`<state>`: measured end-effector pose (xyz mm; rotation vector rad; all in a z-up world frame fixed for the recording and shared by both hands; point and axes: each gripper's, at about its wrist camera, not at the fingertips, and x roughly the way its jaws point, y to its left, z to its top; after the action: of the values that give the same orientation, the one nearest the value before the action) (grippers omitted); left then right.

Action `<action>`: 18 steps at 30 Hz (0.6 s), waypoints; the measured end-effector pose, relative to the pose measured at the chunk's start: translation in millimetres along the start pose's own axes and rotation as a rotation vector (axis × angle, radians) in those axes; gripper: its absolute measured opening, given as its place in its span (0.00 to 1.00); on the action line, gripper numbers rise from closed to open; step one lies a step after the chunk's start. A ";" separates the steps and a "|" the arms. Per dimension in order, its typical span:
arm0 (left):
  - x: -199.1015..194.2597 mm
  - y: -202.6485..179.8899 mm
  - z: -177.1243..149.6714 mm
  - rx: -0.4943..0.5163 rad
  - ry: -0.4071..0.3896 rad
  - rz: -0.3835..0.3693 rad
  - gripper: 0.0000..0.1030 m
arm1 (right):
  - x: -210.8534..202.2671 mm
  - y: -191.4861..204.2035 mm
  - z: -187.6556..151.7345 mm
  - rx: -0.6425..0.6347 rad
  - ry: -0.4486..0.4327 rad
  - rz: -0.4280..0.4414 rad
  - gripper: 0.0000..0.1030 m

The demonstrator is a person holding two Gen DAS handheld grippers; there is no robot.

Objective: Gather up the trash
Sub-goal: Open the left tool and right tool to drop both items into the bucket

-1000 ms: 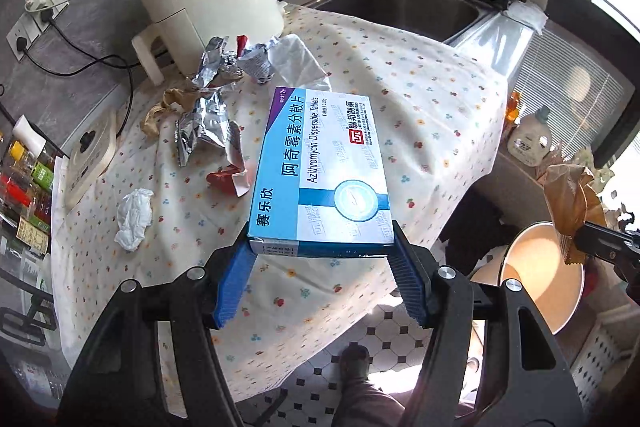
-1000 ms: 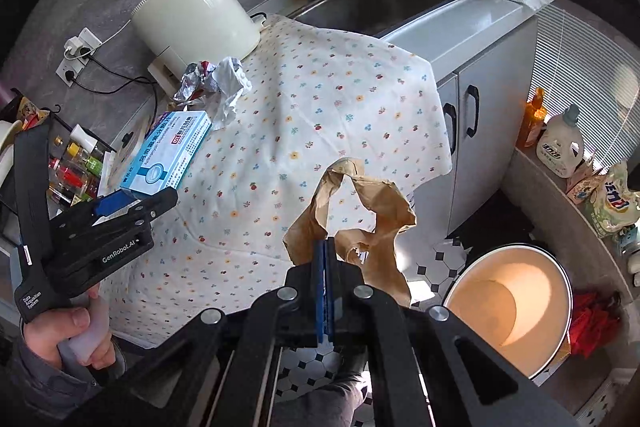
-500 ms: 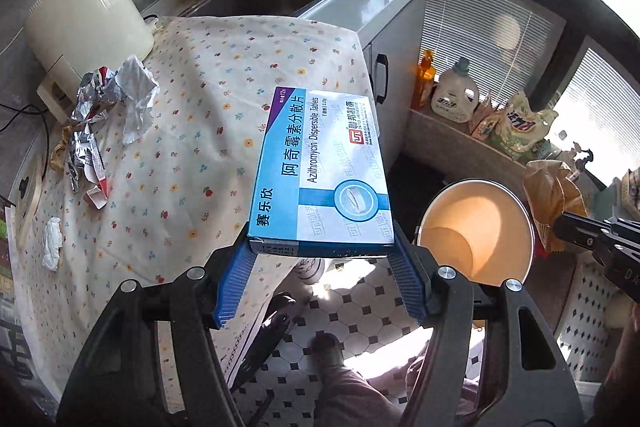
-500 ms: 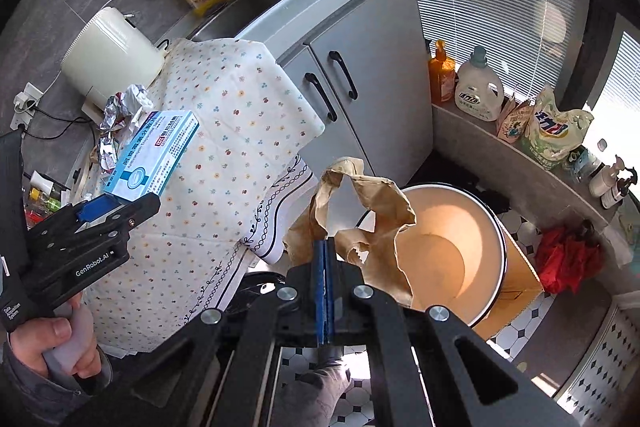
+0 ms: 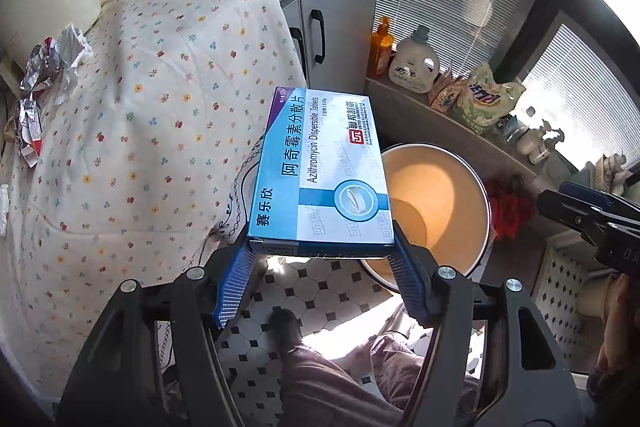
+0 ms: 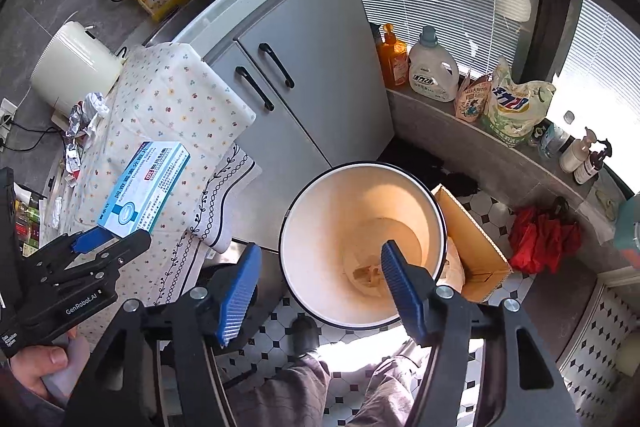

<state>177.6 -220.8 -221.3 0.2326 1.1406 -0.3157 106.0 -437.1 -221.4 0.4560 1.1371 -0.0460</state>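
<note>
Blue-and-white cardboard, the medicine box (image 5: pixel 322 179) sits pinched by its near end between the pads of my left gripper (image 5: pixel 320 267), its long axis running straight away from me along the fingers, printed face up, held in the air between the cloth-covered desk (image 5: pixel 132 115) and the round cream bin (image 5: pixel 436 211) on the tiled floor. My right gripper (image 6: pixel 316 275) hangs over that bin's mouth with its jaws opening, nothing between them. A crumpled brown scrap (image 6: pixel 366 273) lies at the bottom of the bin, just beyond them.
</note>
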 end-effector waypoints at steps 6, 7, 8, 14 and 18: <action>32.0 -41.1 -8.3 -0.021 0.046 -0.068 0.63 | -29.8 -38.9 -8.3 -0.013 -0.018 -0.053 0.72; 37.3 -48.3 -9.1 -0.023 0.053 -0.077 0.63 | -35.0 -46.8 -9.6 -0.012 -0.022 -0.065 0.72; 41.8 -55.4 -9.6 -0.025 0.059 -0.084 0.63 | -39.4 -53.9 -11.0 -0.008 -0.024 -0.076 0.72; 58.8 -94.6 -6.6 -0.016 0.080 -0.124 0.71 | -63.0 -98.6 -18.6 0.027 -0.034 -0.128 0.72; 56.3 -100.4 -2.3 -0.026 0.069 -0.131 0.79 | -69.8 -111.0 -21.4 0.044 -0.039 -0.127 0.75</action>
<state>160.8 -320.8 -275.9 0.1472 1.2303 -0.4114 28.2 -543.3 -203.3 0.4196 1.1269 -0.1901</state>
